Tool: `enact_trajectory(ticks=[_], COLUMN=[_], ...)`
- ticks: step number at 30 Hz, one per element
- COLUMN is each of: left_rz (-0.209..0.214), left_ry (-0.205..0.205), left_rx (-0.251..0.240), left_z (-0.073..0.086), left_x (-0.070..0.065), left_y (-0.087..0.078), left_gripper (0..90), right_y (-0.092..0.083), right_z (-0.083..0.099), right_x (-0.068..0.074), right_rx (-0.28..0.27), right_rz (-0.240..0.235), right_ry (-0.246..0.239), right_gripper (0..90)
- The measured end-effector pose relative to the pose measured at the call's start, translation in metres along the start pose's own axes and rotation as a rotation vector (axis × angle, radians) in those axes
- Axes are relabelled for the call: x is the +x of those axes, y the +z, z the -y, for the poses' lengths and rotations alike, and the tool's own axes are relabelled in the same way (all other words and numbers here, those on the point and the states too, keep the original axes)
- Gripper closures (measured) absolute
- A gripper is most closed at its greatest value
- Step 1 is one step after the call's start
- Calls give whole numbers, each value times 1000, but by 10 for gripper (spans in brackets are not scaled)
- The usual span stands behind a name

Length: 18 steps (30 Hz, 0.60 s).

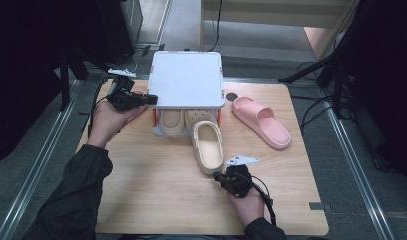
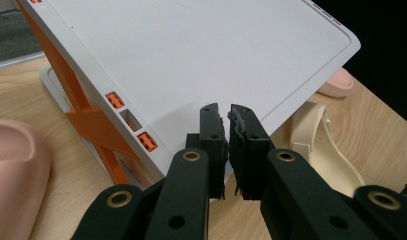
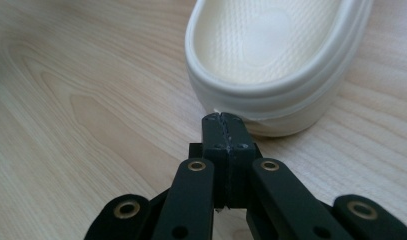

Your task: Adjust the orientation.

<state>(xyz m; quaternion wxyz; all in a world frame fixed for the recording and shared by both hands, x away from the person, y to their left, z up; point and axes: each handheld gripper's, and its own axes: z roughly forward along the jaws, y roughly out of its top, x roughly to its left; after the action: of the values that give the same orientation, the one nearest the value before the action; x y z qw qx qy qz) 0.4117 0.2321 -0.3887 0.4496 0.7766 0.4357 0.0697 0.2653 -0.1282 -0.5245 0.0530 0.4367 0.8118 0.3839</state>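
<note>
Cream slipper (image 1: 208,144) lies half under the white shoe rack (image 1: 186,80), heel toward the right gripper (image 1: 222,177), whose jaws are pressed together just at the heel rim. Left gripper (image 1: 150,99), jaws nearly together, steadies the rack's edge. Risk: a push off-centre could skew the slipper against its mate (image 1: 171,121) or shift the rack.

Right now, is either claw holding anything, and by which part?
Nothing is held. The right claw is shut with nothing between its jaws, at the heel of the cream clog. The left claw is shut at the rack's edge.

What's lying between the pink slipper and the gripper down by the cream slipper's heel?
A small white three-cornered card on bare wood, seen in the high view, between the pink slipper and the right gripper.
</note>
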Motion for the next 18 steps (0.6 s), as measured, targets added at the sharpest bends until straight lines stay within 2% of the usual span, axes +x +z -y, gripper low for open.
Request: enact_trajectory(ticks=[1, 3, 8, 12, 16, 18], left_rz=[0, 0, 0, -2, 0, 0], left_ry=[0, 0, 0, 1, 0, 0], left_rx=[0, 0, -1, 0, -2, 0], left_z=[0, 0, 0, 0, 0, 0], left_x=[0, 0, 0, -1, 0, 0], left_y=[0, 0, 0, 0, 0, 0], left_gripper=[842, 841, 842, 842, 842, 842], right_y=[0, 3, 7, 14, 19, 27], right_z=[0, -3, -9, -24, -36, -46], right_x=[0, 0, 1, 1, 1, -3], right_rx=[0, -10, -32, -68, -84, -86], right_rz=[0, 18, 33, 22, 27, 25], right_ry=[0, -32, -38, -43, -48, -40], right_gripper=[900, 900, 900, 900, 900, 900])
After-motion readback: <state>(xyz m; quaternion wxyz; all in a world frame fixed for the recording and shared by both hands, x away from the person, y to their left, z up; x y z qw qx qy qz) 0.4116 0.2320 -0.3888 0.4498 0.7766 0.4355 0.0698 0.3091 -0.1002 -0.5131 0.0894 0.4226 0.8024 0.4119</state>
